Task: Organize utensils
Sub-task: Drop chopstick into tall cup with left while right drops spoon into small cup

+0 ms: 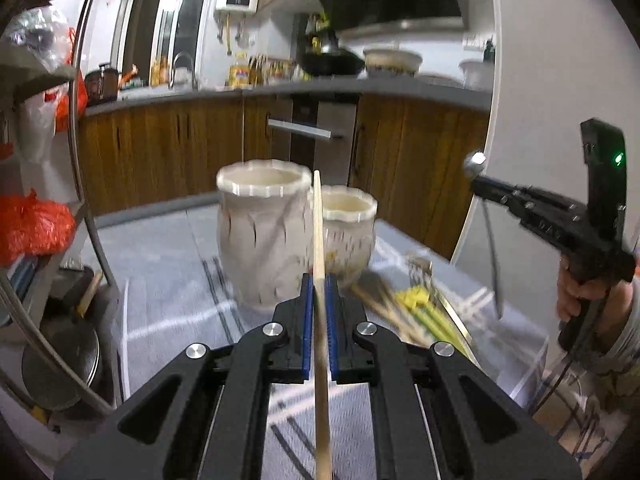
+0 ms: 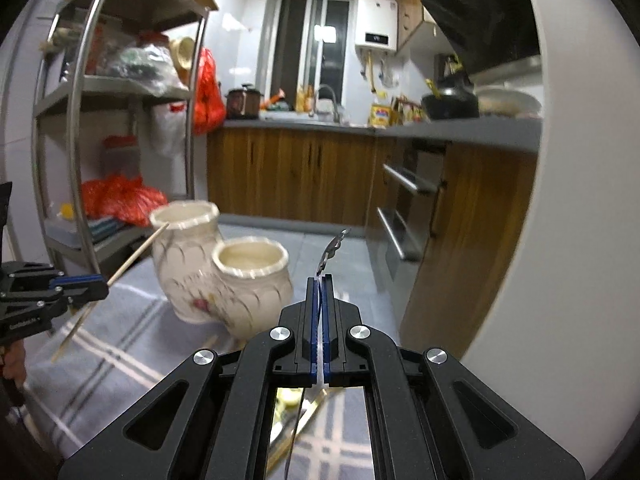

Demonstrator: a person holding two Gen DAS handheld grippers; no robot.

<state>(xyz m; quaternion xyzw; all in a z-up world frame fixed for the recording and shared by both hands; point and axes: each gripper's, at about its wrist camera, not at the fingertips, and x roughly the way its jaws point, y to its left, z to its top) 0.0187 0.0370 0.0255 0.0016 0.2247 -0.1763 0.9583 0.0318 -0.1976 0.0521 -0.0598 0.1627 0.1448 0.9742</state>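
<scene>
Clamping a wooden chopstick (image 1: 318, 232) at lower centre of the left wrist view, the left gripper (image 1: 319, 284) points at two ceramic jars (image 1: 264, 236) mid-frame; loose utensils (image 1: 416, 304) lie right of them. In the right wrist view, the right gripper (image 2: 320, 284) pinches a metal utensil (image 2: 330, 252) at centre, jars left of it.

Home kitchen: sink faucet (image 2: 329, 98), range hood (image 2: 486, 12).

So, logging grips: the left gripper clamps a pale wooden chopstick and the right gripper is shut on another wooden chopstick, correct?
Not quite. The right gripper is shut on a thin metal utensil, per the right wrist view. The left gripper does clamp the pale wooden chopstick.
</scene>
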